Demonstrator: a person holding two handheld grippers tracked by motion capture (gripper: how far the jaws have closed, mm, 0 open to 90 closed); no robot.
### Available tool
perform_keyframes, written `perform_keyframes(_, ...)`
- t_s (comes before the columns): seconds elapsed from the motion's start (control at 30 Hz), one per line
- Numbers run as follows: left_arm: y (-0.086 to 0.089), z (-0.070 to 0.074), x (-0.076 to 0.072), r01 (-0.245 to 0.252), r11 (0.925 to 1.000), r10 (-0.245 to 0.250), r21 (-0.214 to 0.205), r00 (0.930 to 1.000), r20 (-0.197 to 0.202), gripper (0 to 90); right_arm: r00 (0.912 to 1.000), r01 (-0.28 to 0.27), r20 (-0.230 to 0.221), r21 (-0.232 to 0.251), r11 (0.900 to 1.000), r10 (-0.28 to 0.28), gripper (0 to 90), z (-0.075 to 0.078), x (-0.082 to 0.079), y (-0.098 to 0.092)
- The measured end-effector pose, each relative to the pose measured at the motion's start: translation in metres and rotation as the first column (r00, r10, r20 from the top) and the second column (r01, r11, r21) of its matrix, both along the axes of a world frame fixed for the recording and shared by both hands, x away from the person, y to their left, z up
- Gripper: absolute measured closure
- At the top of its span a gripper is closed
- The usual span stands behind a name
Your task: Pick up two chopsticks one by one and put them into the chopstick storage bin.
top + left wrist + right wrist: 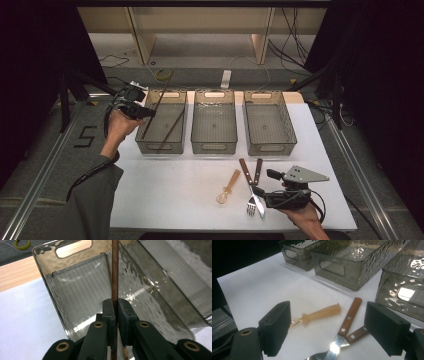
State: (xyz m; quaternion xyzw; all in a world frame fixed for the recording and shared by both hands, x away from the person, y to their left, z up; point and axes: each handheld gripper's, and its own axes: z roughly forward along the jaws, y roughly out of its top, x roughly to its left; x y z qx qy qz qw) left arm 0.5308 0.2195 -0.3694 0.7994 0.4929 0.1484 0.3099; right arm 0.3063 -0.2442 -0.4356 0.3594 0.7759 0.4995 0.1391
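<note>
Left gripper [142,111] at about ten o'clock on the table, over the near-left corner of the leftmost bin [161,121], jaws pinched tight on a brown chopstick [156,107] that slants up toward one o'clock above the bin. Seen in the left gripper view as a thin wooden stick [114,272] clamped between the black pads, with a second chopstick [171,129] lying inside the bin beneath. Right gripper [261,187] at about five o'clock, jaws spread wide and holding nothing, resting over the white tabletop [175,190]. Between and ahead of those jaws, a wooden-handled knife [347,321] crossing a wooden-handled fork [357,335], and at their nine o'clock a small whisk [229,186] with a pale handle. Middle bin [214,127] and right bin [269,129] at twelve o'clock.
</note>
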Motion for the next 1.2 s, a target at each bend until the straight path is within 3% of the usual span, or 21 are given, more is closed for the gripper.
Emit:
perform_keyframes(0.57, -0.001, -0.016, 0.000, -0.011, 0.9999, 0.011, 0.005, 0.9998, -0.017, 83.3, 1.0000, 0.000, 0.002, 0.002, 1.0000, 0.000, 22.3, 0.000, 0.000, -0.001)
perform_keyframes(0.8, 0.000, -0.019, 0.000, -0.037, 0.9989, 0.036, -0.028, 0.9990, -0.024, 81.8, 1.0000, 0.001, 0.001, 0.000, 1.0000, -0.001, 22.3, 0.000, 0.000, 0.000)
perform_keyframes(0.9, -0.002, -0.019, 0.001, -0.032, 0.9995, 0.031, -0.008, 0.9978, -0.059, 69.0, 1.0000, 0.002, 0.002, 0.003, 1.0000, -0.002, 22.3, 0.000, 0.000, -0.001)
perform_keyframes(0.97, -0.002, -0.017, -0.001, -0.042, 0.9987, 0.040, -0.030, 0.9980, -0.049, 67.0, 1.0000, 0.002, 0.002, 0.002, 1.0000, -0.002, 22.3, 0.000, 0.000, -0.001)
perform_keyframes(1.07, -0.005, -0.013, -0.007, -0.064, 0.9952, 0.060, -0.074, 0.9968, -0.054, 54.8, 1.0000, 0.002, 0.002, 0.002, 1.0000, -0.002, 22.3, 0.000, 0.000, -0.001)
perform_keyframes(1.2, -0.009, -0.010, -0.020, -0.055, 0.9937, 0.051, -0.097, 0.9975, -0.049, 45.3, 1.0000, 0.003, 0.003, 0.001, 1.0000, -0.003, 22.3, 0.000, 0.000, -0.001)
